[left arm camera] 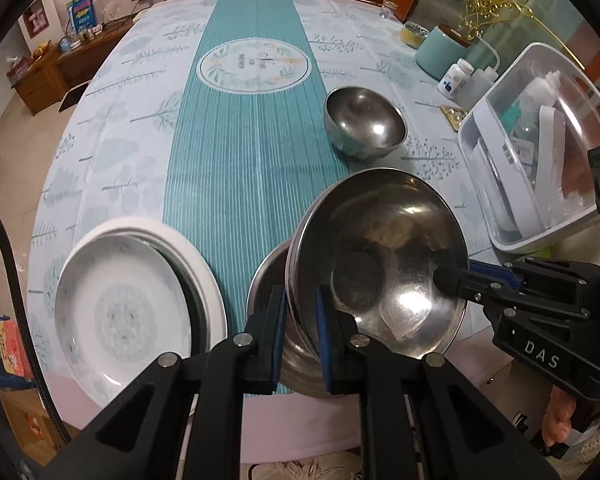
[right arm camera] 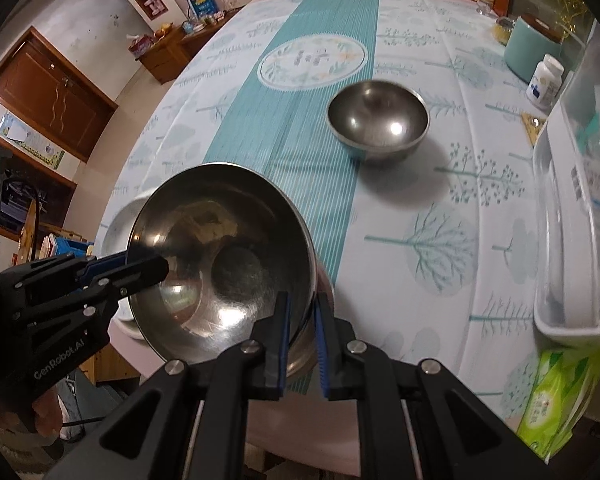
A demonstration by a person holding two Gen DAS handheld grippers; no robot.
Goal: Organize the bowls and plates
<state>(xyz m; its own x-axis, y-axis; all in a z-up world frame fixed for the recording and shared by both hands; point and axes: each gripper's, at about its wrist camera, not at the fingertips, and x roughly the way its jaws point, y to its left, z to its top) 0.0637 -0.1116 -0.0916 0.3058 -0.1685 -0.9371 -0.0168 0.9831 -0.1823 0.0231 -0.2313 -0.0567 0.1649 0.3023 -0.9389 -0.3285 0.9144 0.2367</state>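
Note:
A large steel bowl (left arm camera: 380,256) is held tilted above the table's near edge. My left gripper (left arm camera: 300,312) is shut on its near rim. My right gripper (right arm camera: 302,320) is shut on the opposite rim, and shows in the left wrist view (left arm camera: 452,280). The same bowl fills the left of the right wrist view (right arm camera: 220,256), where the left gripper (right arm camera: 140,268) clamps its left rim. Another steel bowl (left arm camera: 268,276) sits just beneath it. A smaller steel bowl (left arm camera: 364,122) (right arm camera: 378,118) stands upright farther back. White patterned plates (left arm camera: 132,308) are stacked at the left.
A clear plastic bin (left arm camera: 540,152) with bottles stands at the right edge, also in the right wrist view (right arm camera: 572,208). A teal canister (left arm camera: 440,50), a white pill bottle (left arm camera: 456,76) and a green tissue pack (right arm camera: 556,392) sit near it. The tablecloth (left arm camera: 244,152) covers the table.

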